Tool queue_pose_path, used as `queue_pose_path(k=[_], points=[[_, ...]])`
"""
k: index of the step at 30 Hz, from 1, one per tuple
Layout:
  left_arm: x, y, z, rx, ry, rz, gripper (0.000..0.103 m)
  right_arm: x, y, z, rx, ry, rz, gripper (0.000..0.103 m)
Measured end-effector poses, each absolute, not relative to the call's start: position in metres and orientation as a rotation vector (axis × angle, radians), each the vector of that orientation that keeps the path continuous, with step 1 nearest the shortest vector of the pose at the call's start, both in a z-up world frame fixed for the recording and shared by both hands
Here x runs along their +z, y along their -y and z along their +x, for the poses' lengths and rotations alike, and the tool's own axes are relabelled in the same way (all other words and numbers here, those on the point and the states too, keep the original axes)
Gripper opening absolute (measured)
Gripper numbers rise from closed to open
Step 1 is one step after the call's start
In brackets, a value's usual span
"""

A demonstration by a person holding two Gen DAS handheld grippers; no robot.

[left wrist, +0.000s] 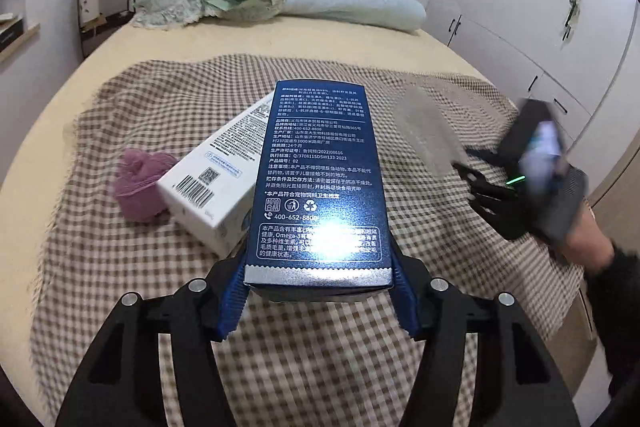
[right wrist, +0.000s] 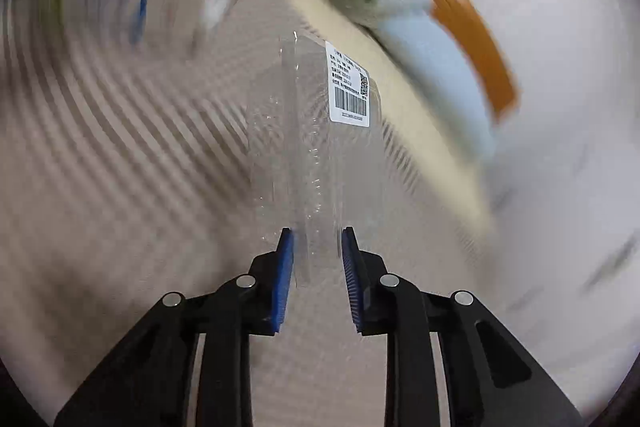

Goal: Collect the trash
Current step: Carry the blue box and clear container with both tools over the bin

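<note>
Left gripper (left wrist: 318, 291) clamps the dark blue box (left wrist: 316, 183) above the checked blanket (left wrist: 120, 287); right gripper (right wrist: 318, 259) pinches the clear plastic package (right wrist: 308, 147).

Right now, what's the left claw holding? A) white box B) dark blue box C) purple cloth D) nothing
B: the left claw is clamped on the near end of the dark blue box; the white box and purple cloth lie on the checked blanket.

Dark blue box (left wrist: 316, 183) printed "400-652-8800", "Omega-3", white box (left wrist: 216, 179) with barcode
</note>
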State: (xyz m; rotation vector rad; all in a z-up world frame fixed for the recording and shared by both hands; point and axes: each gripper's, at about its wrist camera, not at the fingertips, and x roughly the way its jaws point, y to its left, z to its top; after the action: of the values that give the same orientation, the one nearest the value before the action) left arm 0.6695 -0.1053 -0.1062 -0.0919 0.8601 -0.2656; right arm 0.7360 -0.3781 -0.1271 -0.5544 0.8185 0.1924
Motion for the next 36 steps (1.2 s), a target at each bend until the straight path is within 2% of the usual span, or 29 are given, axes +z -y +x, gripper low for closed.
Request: queue_pose_path(k=[2,6,14,21,27,32,36], points=[[-0.098,0.104,0.653,-0.257,-0.861,-0.106,0.058,-0.099,0.389,0.699,0.29,-0.871,-0.255,0.024],[-0.082,0.106,0.617,-0.228,-0.855,-0.106,0.058,-0.069,0.388,0.631,0.383,-0.881,-0.01,0.024],[-0.058,0.13,0.518,-0.286,-0.851,-0.124,0.058,-0.04,0.404,0.505,0.333,-0.885,0.053,0.025],[-0.068,0.205,0.442,-0.451,-0.883,-0.058,0.058,-0.065,0.493,0.424,0.144,-0.899,0.152,0.025],[-0.108,0.284,0.394,-0.617,-0.968,0.025,0.058,-0.134,0.578,0.327,-0.069,-1.015,0.227,0.025],[-0.164,0.337,0.368,-0.676,-1.112,0.112,0.058,-0.264,0.619,0.275,-0.156,-1.27,0.364,0.025],[-0.194,0.369,0.355,-0.697,-1.178,0.194,0.058,-0.35,0.638,0.27,-0.186,-1.403,0.47,0.026]])
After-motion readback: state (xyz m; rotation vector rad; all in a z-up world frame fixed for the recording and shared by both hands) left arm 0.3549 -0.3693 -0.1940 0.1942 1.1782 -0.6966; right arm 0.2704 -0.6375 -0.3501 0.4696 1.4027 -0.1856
